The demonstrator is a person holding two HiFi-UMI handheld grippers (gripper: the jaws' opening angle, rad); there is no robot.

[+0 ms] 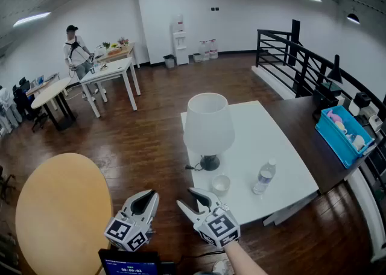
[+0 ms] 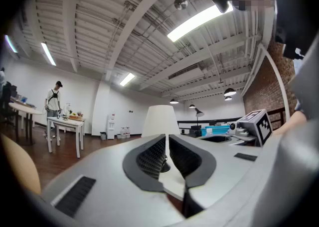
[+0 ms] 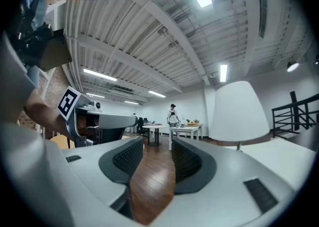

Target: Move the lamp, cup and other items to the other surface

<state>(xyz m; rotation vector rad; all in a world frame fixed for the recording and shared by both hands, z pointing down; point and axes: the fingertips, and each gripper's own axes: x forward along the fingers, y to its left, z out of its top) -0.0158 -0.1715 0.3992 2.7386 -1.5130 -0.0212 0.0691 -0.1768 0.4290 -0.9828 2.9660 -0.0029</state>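
Head view: a white table lamp (image 1: 208, 129) is seen at frame centre on a white table (image 1: 283, 165), with a small white cup (image 1: 221, 184) just below its base and a water bottle (image 1: 264, 177) to the lower right. The left gripper (image 1: 149, 195) and right gripper (image 1: 187, 198) are held at the bottom edge.

Left gripper view: the jaws are drawn almost together, with nothing gripped, and the lamp is seen beyond them.

Right gripper view: the jaws are parted and empty, and the lamp is seen at right.

No legible writing is found.

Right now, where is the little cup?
In the head view, the cup sits on the white table near its front edge, just in front of the lamp, with the water bottle to its right.
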